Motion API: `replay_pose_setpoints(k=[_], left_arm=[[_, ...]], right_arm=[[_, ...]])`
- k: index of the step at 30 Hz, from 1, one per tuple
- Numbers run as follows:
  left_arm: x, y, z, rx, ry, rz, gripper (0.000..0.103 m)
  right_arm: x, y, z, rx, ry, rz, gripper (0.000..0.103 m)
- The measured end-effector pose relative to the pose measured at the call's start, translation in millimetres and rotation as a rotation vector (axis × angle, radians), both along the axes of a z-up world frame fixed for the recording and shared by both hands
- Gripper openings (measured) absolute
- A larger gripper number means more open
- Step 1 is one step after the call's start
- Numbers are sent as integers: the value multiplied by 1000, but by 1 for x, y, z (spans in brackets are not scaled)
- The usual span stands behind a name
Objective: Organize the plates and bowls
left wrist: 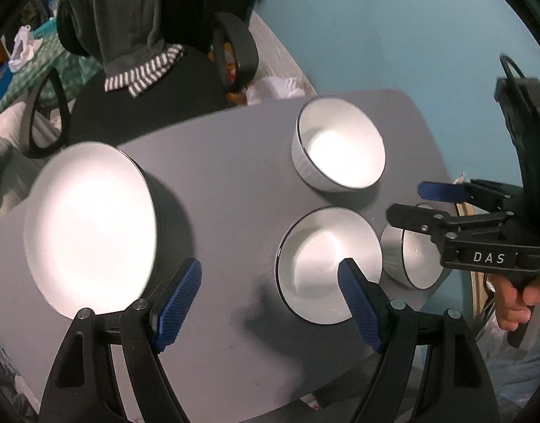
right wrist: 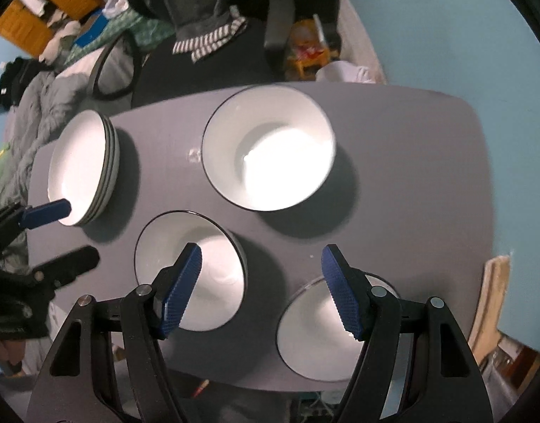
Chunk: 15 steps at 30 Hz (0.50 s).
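A stack of white plates (left wrist: 90, 225) (right wrist: 81, 167) sits at the left end of the grey table (left wrist: 217, 162) (right wrist: 411, 162). Three white bowls with dark rims stand to the right: a far one (left wrist: 340, 148) (right wrist: 270, 148), a middle one (left wrist: 326, 264) (right wrist: 213, 268), and a near-right one (left wrist: 411, 261) (right wrist: 315, 338). My left gripper (left wrist: 270, 306) (right wrist: 63, 232) is open and empty, above the table between the plates and the middle bowl. My right gripper (right wrist: 261, 289) (left wrist: 407, 201) is open and empty, hovering between the middle and near-right bowls.
A black office chair with a grey hooded top and striped cloth (left wrist: 139, 70) (right wrist: 206, 35) stands behind the table. A blue wall (left wrist: 393, 35) lies to the right. Bedding and clutter (right wrist: 33, 98) lie at the left. The table's right edge is close to the near-right bowl.
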State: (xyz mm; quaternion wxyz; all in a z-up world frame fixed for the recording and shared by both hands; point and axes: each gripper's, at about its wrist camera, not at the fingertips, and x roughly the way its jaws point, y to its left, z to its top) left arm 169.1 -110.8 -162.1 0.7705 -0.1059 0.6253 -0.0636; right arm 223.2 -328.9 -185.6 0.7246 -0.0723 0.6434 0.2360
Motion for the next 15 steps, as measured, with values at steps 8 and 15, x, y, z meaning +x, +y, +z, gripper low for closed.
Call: replay_pose_setpoints(k=[8, 15], left_arm=[[0, 2, -41, -19, 86, 44, 81], [2, -6, -65, -31, 140, 43, 81]], right_arm=[[0, 24, -33, -21, 61, 97, 71], [5, 32, -57, -52, 115, 139, 59]])
